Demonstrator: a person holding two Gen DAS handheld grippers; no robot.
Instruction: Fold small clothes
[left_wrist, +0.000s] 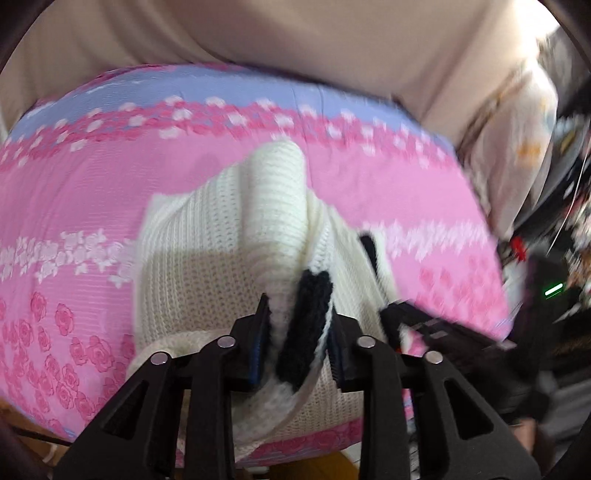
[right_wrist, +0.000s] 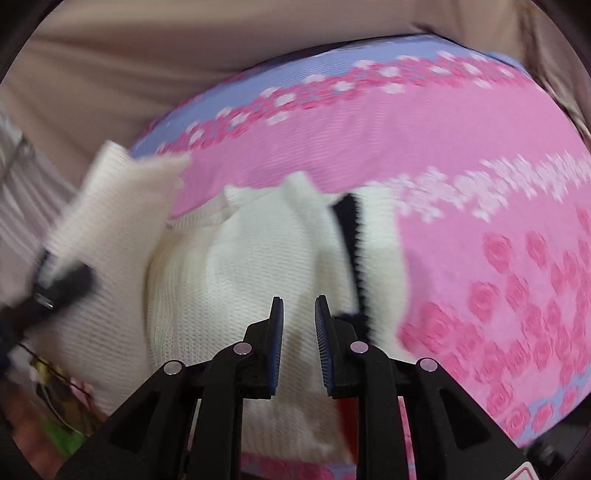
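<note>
Left claw (left_wrist: 299, 339) pinches sweater (left_wrist: 221, 236) | right claw (right_wrist: 299, 332) parted

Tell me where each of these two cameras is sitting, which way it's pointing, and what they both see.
Left wrist: sits on the left gripper, looking along its fingers, which pinch the white knit garment at its black trim; the right gripper shows at right.
Right wrist: sits on the right gripper, looking along its open fingers, above the garment; the left gripper shows blurred at left, lifting fabric.
Shared: the garment and the pink floral sheet under it.
</note>
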